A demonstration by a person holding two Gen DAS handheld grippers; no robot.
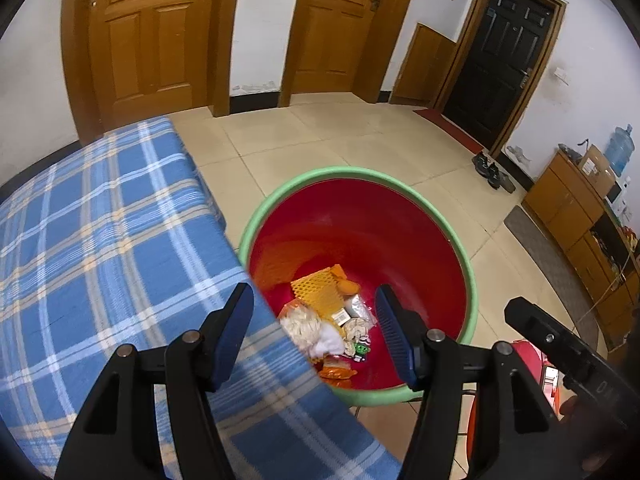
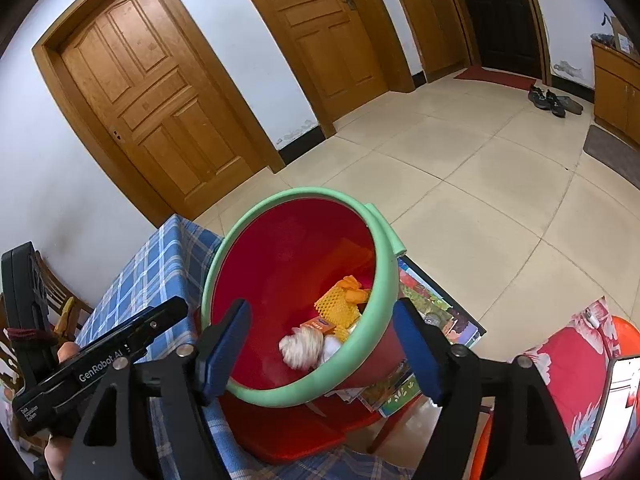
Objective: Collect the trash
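A red bin with a green rim (image 1: 468, 280) stands beside the blue plaid table (image 1: 100, 248); it also shows in the right wrist view (image 2: 384, 256). Inside lie trash pieces: yellow foam net (image 1: 318, 294), white crumpled tissue (image 1: 304, 326), orange wrappers (image 1: 336, 372). The foam net (image 2: 340, 306) and tissue (image 2: 300, 346) show from the right too. My left gripper (image 1: 314, 332) is open and empty above the bin's near edge. My right gripper (image 2: 322, 346) is open and empty, its fingers either side of the bin's rim.
Two wooden doors (image 1: 148, 36) and a dark door (image 1: 504, 52) are behind. Wooden cabinets (image 1: 580, 216) with a water jug (image 1: 619, 150) stand right. Shoes (image 2: 550, 100) lie on the tiled floor. A red stool (image 2: 280, 432) and picture books (image 2: 424, 292) sit under the bin.
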